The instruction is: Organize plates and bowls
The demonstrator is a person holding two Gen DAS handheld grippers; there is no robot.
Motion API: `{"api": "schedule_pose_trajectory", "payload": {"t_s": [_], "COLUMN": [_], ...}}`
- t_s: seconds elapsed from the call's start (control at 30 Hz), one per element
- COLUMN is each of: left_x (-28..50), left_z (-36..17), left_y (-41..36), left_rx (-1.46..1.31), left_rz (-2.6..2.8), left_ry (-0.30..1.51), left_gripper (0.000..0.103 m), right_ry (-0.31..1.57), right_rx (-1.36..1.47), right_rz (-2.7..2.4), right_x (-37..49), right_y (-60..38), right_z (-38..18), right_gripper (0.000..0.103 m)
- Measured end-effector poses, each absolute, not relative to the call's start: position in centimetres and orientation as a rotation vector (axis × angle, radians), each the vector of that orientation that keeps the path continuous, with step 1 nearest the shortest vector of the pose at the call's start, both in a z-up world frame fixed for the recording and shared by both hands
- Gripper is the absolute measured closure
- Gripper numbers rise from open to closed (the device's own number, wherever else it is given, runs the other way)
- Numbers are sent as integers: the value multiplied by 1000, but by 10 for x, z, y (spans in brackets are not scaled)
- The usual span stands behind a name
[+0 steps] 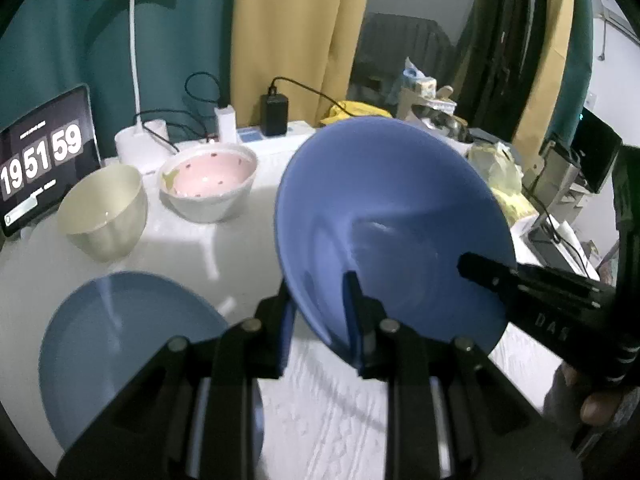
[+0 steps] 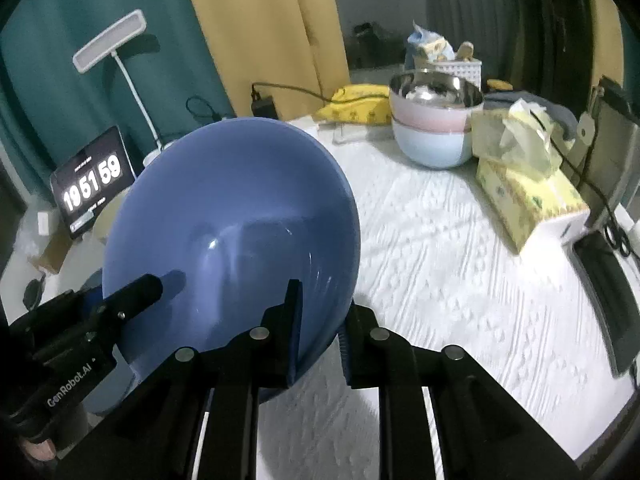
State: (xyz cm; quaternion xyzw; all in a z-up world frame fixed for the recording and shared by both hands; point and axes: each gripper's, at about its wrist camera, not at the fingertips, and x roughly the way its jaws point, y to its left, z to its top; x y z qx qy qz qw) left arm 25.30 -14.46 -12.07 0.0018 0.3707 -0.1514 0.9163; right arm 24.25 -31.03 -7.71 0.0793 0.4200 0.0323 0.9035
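Above the table (image 2: 440, 260), both claws (left (image 1: 320, 312), right (image 2: 320, 320)) clamp the blue bowl's (image 1: 392, 208) rim.

You have two grippers: the left gripper (image 1: 320, 320) and the right gripper (image 2: 320, 328), both clamped on one blue bowl (image 1: 384, 216). Left of that bowl sit one blue plate (image 1: 132, 352), one cream bowl (image 1: 104, 212) and one pink bowl (image 1: 208, 180). Behind them stand one clock tablet (image 1: 44, 156) and one lamp (image 1: 134, 56). Right of the blue bowl you have one stack of three bowls (image 2: 436, 124) and two tissue boxes (image 2: 524, 192).
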Motion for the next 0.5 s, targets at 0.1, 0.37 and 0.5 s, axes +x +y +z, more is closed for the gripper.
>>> {"api": "schedule_pose_trajectory", "payload": {"t_s": [0.1, 0.37, 0.5], "left_x": [249, 241, 238], "left_z": [-125, -133, -135], "left_y": [-143, -145, -144], "left_rx": [8, 20, 18], "left_rz": [-312, -328, -334], "left_ry": [776, 815, 830], "left_gripper": [80, 80, 79], "right_ry": [887, 913, 918], "right_rx": [170, 187, 196], "right_rz": [64, 54, 53], "right_x": [236, 227, 223], "right_y": [-308, -310, -311], "right_z": [-81, -83, -81], "right_gripper": [82, 81, 81]}}
